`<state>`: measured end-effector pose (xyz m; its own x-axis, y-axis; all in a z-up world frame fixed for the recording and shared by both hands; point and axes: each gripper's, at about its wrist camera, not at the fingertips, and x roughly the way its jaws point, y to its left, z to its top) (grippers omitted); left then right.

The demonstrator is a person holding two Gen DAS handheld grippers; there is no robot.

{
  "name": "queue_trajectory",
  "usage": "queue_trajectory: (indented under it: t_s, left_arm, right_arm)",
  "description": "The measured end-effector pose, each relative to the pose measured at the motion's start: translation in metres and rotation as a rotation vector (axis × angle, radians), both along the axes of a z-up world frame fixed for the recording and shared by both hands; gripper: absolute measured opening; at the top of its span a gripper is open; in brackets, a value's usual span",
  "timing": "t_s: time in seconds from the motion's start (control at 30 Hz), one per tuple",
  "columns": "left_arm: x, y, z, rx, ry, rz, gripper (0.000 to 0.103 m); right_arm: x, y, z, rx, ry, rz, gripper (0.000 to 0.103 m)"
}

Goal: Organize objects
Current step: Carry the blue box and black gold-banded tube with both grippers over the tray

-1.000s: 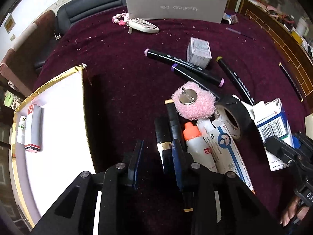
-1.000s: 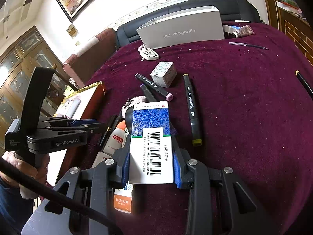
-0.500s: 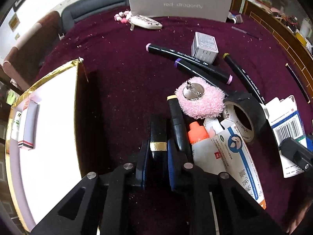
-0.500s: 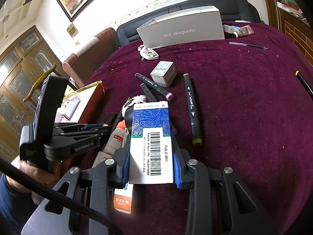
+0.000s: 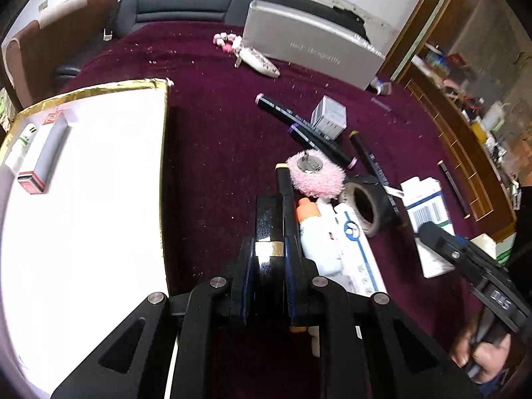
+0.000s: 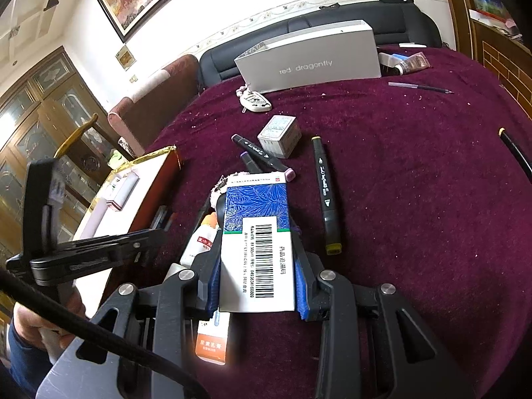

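Nearest in the left wrist view, the left gripper (image 5: pixel 267 266) has its jaws pressed onto a glossy black tube with a gold band (image 5: pixel 267 226), which a second ago lay untouched on the dark red velvet surface (image 5: pixel 216 139) with the jaws wider and just left of it. The grip is the new thing here; the tube now looks raised a little off the cloth, though I cannot be sure.

The right gripper (image 6: pixel 257 286) is clamped on a white and blue medicine carton with a barcode (image 6: pixel 257 242) and hangs in the same spot as before, above the clutter.

To the left sits the white tray with a gold foil rim (image 5: pixel 99 88), holding only two small boxes (image 5: pixel 43 156) at its far corner (so the sorting looks barely begun).

Left to clear, going farther out: a white bottle with an orange cap (image 5: pixel 314 229), a white and blue ointment tube (image 5: pixel 359 252), a roll of black tape (image 5: pixel 369 206), a pink fluffy pad (image 5: pixel 316 174), several black markers (image 5: pixel 299 123), a small grey cube box (image 5: pixel 329 116) and a key fob (image 5: pixel 259 61).
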<state>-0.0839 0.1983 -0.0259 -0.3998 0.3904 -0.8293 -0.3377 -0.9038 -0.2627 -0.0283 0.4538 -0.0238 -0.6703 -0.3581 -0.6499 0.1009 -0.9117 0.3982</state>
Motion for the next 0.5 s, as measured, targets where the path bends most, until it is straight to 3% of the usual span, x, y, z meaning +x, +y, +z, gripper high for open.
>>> queue_trajectory:
  t_s: [0.2,0.5]
  left_arm:
    - [0.015,-0.018,0.015,0.059,0.028,-0.013,0.014]
    - [0.015,-0.048,0.037,0.106,0.063,0.018,0.014]
  right_arm:
    - [0.003,0.001,0.007,-0.007,0.041,-0.014,0.032]
    - [0.008,-0.005,0.011,-0.100,0.034,0.000,0.032]
